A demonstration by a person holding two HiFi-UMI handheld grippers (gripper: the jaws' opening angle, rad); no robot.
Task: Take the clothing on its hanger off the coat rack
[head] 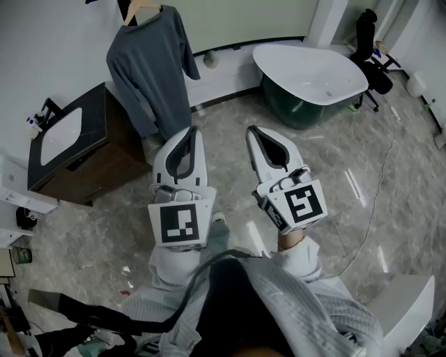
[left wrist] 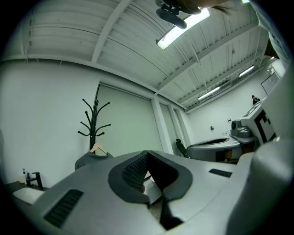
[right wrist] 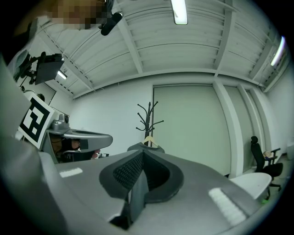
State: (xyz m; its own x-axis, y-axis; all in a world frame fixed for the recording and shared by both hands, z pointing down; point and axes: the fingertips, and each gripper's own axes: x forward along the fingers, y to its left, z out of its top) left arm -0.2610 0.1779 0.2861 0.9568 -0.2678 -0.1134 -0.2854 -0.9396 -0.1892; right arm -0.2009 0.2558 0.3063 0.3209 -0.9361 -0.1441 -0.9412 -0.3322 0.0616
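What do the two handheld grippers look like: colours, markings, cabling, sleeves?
The left gripper and right gripper: white tapered claw shells, black ribbed pads lining a teardrop cut-out. Each carries a white cube with black square markers. A dark cable runs behind the left one. The person wears pale grey knit sleeves.

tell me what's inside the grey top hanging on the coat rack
A wooden hanger shows at the neck of the grey top. The cloth covers the hanger's shoulder ends.
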